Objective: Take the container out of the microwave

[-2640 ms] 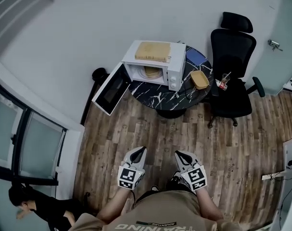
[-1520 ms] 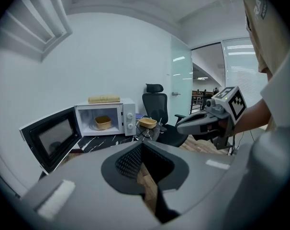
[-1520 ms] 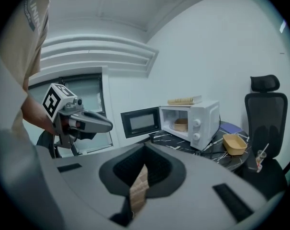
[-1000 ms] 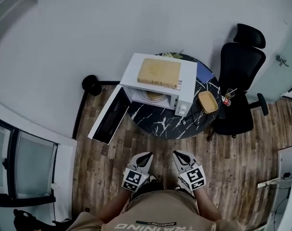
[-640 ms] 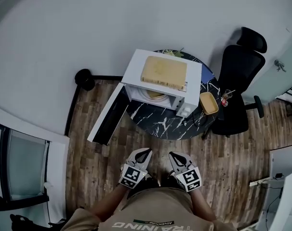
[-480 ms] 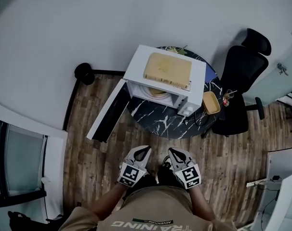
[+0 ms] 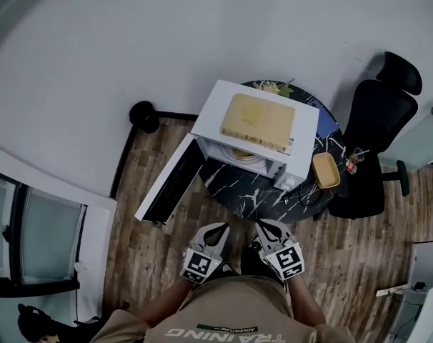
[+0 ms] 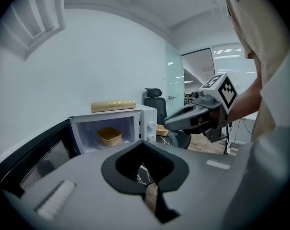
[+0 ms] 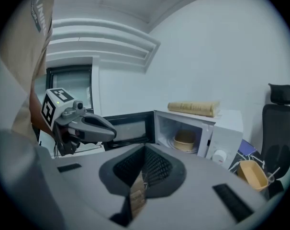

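Your left gripper (image 7: pixel 218 231) and right gripper (image 7: pixel 266 229) are both closed and empty, with the container (image 8: pixel 109 136) at twelve o'clock inside the open microwave (image 7: pixel 306 138).

Our right gripper (image 9: pixel 144 146) has its jaws closed tip to tip, with nothing between them. Beyond them we see the microwave (image 9: pixel 227 128), its door (image 9: pixel 128 126) standing open to the left. A tan container (image 9: pixel 185 140) sits inside on the turntable. A flat tan slab (image 9: pixel 193 108) lies on the microwave's top. To the right of the microwave a second tan tub (image 9: pixel 252 174) sits lower down, near a black chair (image 9: pixel 280 123). At left we see the left gripper (image 9: pixel 111 132), apart from the door, its marker cube (image 9: pixel 54 107) turned toward us.
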`<state>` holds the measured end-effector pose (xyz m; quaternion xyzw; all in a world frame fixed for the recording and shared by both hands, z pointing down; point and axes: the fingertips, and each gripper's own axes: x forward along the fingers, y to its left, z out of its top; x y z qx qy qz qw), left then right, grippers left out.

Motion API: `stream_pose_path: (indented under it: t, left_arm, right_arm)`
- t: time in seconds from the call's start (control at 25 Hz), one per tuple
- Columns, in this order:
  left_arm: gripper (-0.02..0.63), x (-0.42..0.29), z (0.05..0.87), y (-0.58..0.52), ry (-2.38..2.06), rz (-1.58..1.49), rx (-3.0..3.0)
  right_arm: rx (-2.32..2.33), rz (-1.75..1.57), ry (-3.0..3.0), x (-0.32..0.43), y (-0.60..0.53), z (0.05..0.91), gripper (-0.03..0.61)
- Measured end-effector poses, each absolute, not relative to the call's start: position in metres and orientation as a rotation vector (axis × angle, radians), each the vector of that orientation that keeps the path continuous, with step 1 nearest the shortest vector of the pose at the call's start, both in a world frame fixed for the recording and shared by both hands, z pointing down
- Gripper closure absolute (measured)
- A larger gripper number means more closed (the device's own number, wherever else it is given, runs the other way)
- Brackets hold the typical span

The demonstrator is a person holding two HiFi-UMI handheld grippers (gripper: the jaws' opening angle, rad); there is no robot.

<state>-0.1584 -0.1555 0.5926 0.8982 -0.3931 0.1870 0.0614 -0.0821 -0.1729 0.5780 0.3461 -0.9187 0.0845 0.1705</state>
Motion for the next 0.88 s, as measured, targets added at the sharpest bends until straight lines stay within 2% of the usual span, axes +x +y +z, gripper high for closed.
stream_pose_path:
  t: [0.52,0.88]
  left_arm:
    - [0.617,-0.109,0.593,-0.236,-1.139,0.724,2.716]
    - [0.617,-0.103,0.613,-0.280,-1.076,0.785,2.690]
  right_arm:
    - [0.982,0.270,-2.734,-0.040,-0.256,0.565,0.572]
    - [0.953,0.334,-2.722,-0.046,-0.273,0.574,0.571]
